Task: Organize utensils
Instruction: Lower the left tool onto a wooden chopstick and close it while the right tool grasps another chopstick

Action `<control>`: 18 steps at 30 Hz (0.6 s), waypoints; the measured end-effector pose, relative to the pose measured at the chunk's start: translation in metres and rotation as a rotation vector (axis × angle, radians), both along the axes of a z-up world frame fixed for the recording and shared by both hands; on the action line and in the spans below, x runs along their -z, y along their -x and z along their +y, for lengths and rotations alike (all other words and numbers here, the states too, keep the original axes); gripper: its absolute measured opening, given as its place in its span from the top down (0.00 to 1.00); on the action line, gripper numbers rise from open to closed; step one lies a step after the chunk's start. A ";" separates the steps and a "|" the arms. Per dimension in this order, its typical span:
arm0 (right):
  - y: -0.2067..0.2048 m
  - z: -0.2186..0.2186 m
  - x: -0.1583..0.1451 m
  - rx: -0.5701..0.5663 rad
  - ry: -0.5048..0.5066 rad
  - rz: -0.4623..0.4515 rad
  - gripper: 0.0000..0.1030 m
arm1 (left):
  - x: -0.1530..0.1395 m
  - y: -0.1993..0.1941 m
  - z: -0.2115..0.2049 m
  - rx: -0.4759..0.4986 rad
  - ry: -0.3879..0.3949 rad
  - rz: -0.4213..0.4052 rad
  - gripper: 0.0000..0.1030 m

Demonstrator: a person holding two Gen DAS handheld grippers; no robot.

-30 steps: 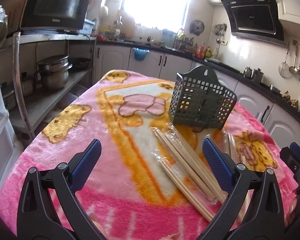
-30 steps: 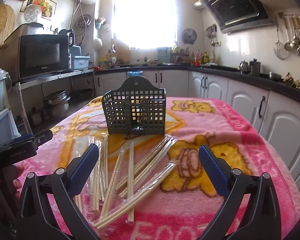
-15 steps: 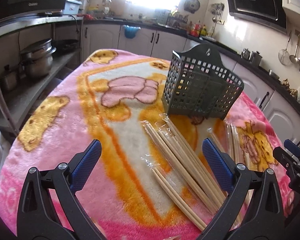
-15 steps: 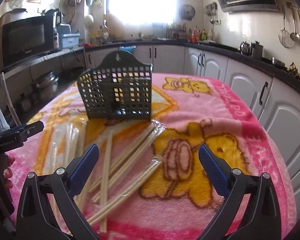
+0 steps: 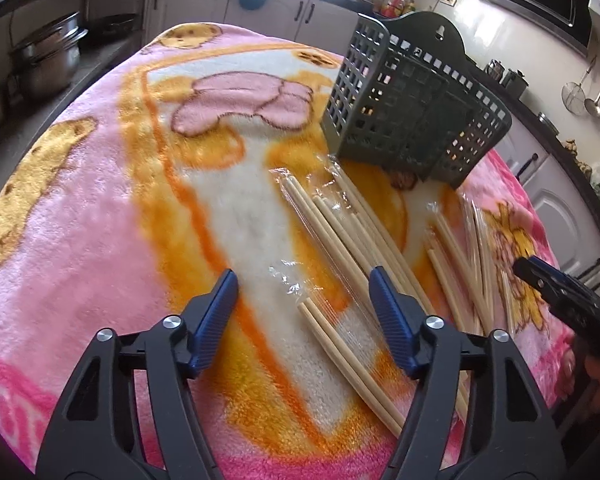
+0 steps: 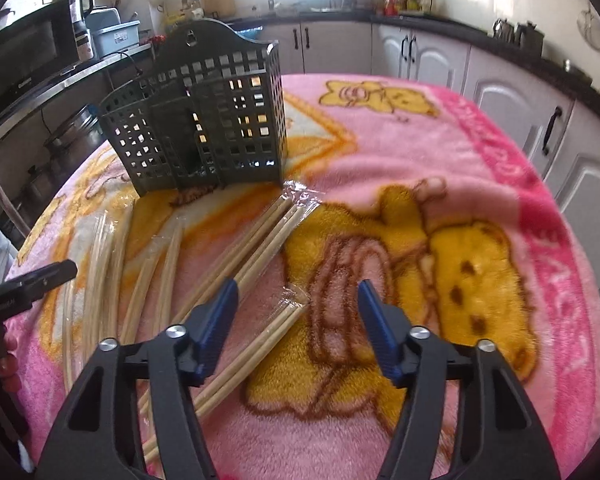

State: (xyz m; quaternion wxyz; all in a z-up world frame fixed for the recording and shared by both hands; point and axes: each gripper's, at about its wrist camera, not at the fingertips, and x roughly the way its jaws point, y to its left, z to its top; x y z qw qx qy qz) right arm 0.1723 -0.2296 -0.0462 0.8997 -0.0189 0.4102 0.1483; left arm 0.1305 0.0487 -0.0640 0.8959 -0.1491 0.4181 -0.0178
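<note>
On the pink blanket (image 5: 100, 208) our left gripper (image 5: 304, 308) and right gripper (image 6: 296, 308) hang wide and empty over the wrapped chopsticks (image 5: 340, 236), which lie fanned in front of the gray basket (image 6: 204, 120), presumably their destination.

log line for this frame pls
phase: approach | left gripper: open, over wrapped chopsticks | right gripper: open, empty | basket: upright
</note>
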 end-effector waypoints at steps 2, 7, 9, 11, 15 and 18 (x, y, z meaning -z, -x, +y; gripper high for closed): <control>-0.007 0.001 0.006 -0.003 -0.002 0.032 0.50 | 0.001 0.000 -0.001 0.005 0.004 0.006 0.52; -0.017 0.000 0.016 -0.009 -0.010 0.082 0.63 | 0.002 0.000 -0.005 0.037 -0.011 0.009 0.65; -0.018 -0.001 0.017 -0.006 -0.009 0.082 0.64 | 0.004 -0.001 -0.007 0.051 -0.022 0.012 0.68; -0.020 -0.001 0.017 -0.003 -0.014 0.084 0.68 | 0.004 -0.003 -0.006 0.050 -0.025 0.013 0.75; -0.021 -0.003 0.018 -0.001 -0.018 0.087 0.73 | 0.006 -0.007 -0.003 0.053 -0.029 0.022 0.80; -0.021 -0.004 0.018 0.000 -0.015 0.086 0.82 | 0.006 -0.010 -0.003 0.060 -0.036 0.025 0.82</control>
